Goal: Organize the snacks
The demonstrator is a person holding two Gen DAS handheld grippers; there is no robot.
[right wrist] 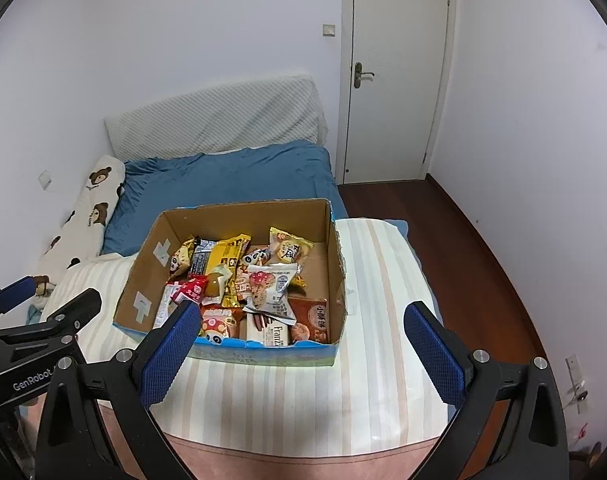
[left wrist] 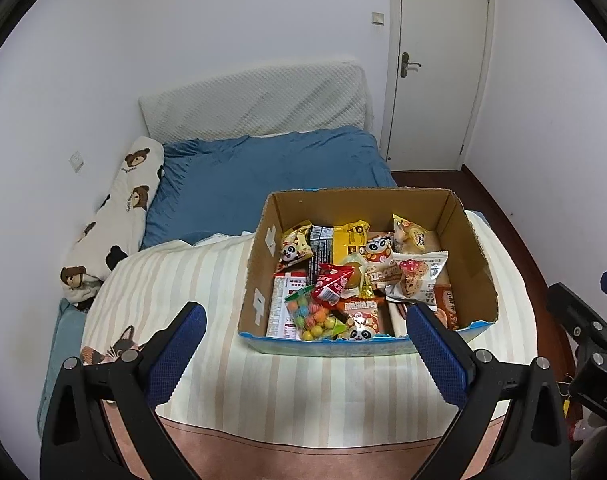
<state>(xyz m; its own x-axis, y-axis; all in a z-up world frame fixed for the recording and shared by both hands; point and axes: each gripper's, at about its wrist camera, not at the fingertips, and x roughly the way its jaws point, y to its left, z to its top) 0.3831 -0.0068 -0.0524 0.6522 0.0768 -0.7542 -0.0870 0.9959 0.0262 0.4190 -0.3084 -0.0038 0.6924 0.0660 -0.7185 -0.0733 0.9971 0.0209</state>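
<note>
An open cardboard box stands on a striped blanket and holds several snack packets. Among them are a bag of coloured candy balls, a red packet, a yellow packet and a white cookie packet. My left gripper is open just short of the box's near wall, nothing between its blue pads. My right gripper is also open and empty, in front of the same wall. The left gripper's body shows at the right wrist view's left edge.
The striped blanket covers the near part of the bed. Behind it lie a blue duvet, a bear-print pillow and a white headboard cushion. A shut white door and dark wood floor are on the right.
</note>
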